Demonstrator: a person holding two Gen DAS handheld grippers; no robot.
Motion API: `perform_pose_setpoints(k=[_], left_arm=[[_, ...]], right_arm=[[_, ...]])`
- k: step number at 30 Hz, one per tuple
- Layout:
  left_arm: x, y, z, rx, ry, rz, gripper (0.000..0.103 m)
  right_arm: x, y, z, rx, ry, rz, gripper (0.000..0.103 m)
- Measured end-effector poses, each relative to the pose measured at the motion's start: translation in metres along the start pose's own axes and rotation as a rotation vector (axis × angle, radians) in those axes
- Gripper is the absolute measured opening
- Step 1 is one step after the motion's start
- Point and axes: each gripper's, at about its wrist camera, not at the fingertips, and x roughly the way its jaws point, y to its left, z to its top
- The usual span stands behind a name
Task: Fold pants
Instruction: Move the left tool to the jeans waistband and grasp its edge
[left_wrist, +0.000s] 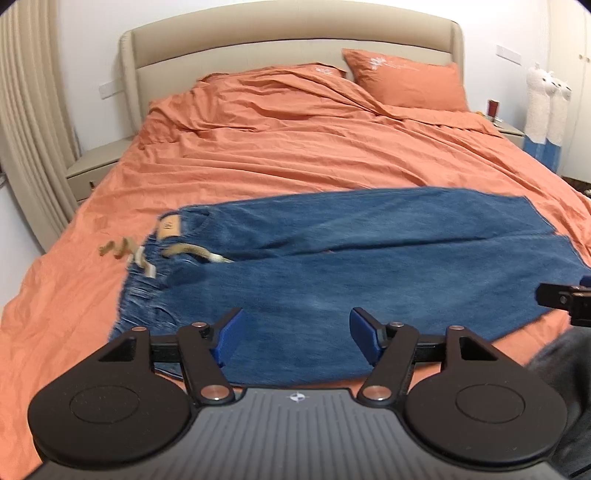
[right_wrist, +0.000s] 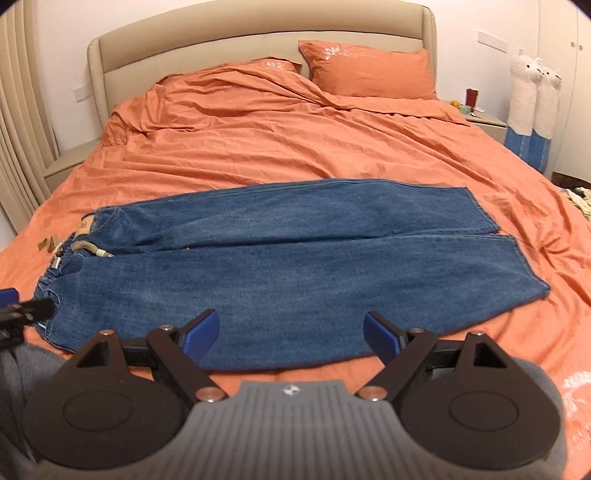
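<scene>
The left gripper (left_wrist: 295, 334) hangs over the near edge of the jeans (left_wrist: 332, 266), its blue fingers spread wide with nothing between them. In this left wrist view the jeans lie flat across the foot of the bed (left_wrist: 295, 147), waistband (left_wrist: 147, 280) to the left with a tan drawstring (left_wrist: 122, 251) trailing onto the orange cover, legs running off to the right where the other tool pokes in at the frame edge. In the right wrist view the right gripper (right_wrist: 290, 334) is likewise spread and empty, poised above the nearer leg (right_wrist: 295, 288); the farther leg (right_wrist: 295, 210) lies beside it, the two hems (right_wrist: 524, 273) at the right, slightly staggered. Denim like this is likely fairly heavy and limp yet holds a crease, and not slippery, so a firm pinch should keep it. Sensible holds seem to be the near waistband corner for the left and the near hem for the right, lifting that leg over onto the far one.
</scene>
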Motion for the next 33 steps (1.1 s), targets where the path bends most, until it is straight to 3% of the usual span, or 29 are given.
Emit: perform_pose_setpoints(k=[6,14,18,20,25,29,33], left_arm=[[0.025,0.073,0.02,-0.073,0.01,-0.008,0.063],[0.1,0.166,0.034,-0.106,0.057,-0.026,0.06],[0.155,0.201,0.031,-0.101,0.114,-0.084,0.062],[0.18,0.22,0.029,-0.149,0.128,-0.108,0.063],[0.231,0.266,0.018,-0.325,0.178,-0.242,0.07],[0.251,0.292,0.004,-0.437,0.166,-0.379,0.07],[0.261,0.304,-0.007,-0.554,0.146,-0.512,0.063]], right_arm=[[0.039,0.0,0.008,-0.006,-0.061,0.135,0.082],[0.119,0.031,0.024,-0.137,-0.083,0.224,0.08],[0.169,0.049,0.031,-0.175,-0.065,0.269,0.071],[0.191,0.055,0.032,-0.186,-0.056,0.285,0.066],[0.237,0.06,0.034,-0.171,-0.015,0.251,0.065],[0.256,0.063,0.031,-0.181,-0.012,0.222,0.065],[0.268,0.065,0.026,-0.205,0.001,0.192,0.065]])
